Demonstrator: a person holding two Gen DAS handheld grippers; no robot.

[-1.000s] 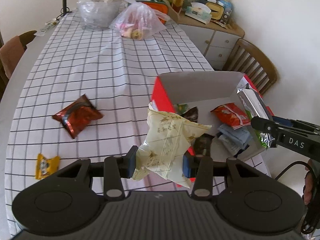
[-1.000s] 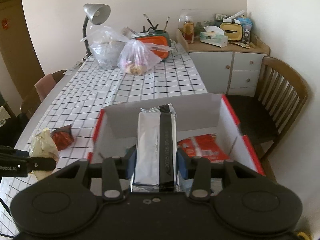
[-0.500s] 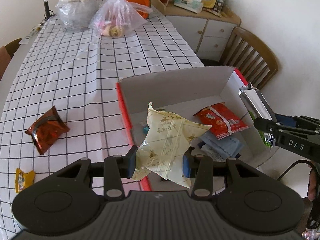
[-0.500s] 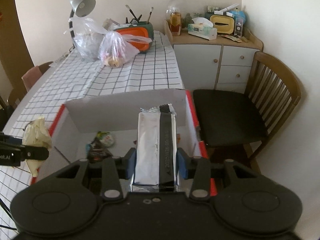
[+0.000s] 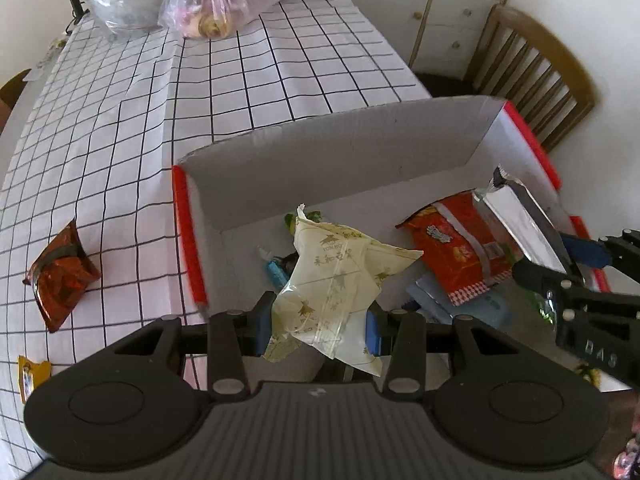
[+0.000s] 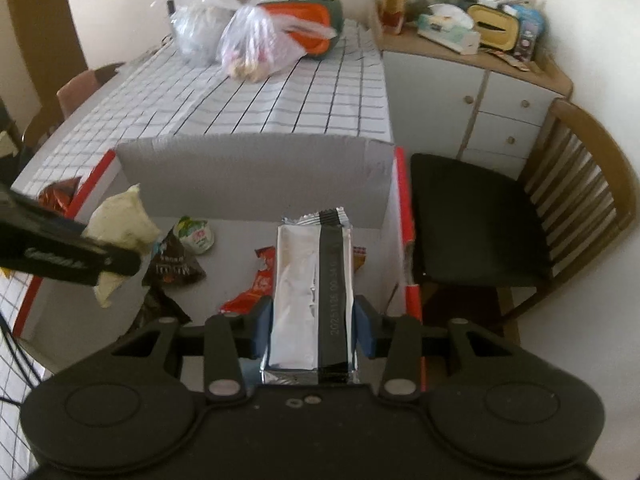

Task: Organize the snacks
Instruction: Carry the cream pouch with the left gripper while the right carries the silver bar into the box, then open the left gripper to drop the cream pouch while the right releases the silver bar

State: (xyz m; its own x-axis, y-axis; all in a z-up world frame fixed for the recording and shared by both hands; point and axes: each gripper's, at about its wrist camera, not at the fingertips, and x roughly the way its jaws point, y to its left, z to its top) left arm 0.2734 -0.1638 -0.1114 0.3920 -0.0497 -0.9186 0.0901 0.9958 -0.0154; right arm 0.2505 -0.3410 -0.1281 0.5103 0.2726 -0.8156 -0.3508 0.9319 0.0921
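Cream packet [image 5: 336, 276]: pinched between the blue pads of the left gripper [image 5: 316, 326], jaws partly closed around it; it hangs above the near-left part of the box.
Silver foil packet [image 6: 314, 292]: clamped upright in the right gripper [image 6: 314, 330], jaws drawn in tight on its sides; it is held over the near-right part of the box, a dark strip running up its face.
Box [image 5: 340, 152]: grey cardboard with red outer walls, open at the top, standing at the near right end of the table; its far flap stands up.
Box contents: a red snack bag [image 5: 456, 252] on the right, pale blue packets [image 5: 476, 308] nearer, a dark brown triangular packet [image 6: 172, 268] and a small green-and-white packet [image 6: 196, 236] on the left.
Checked tablecloth [image 5: 240, 80]: white with black lines.
Loose snacks: a brown-red packet [image 5: 60, 276] left of the box, a small yellow packet [image 5: 32, 372] nearer, at the left edge.
Far end: two clear plastic bags [image 5: 216, 0].
Right of the table: a wooden chair [image 6: 520, 220], then a cabinet [image 6: 472, 92].
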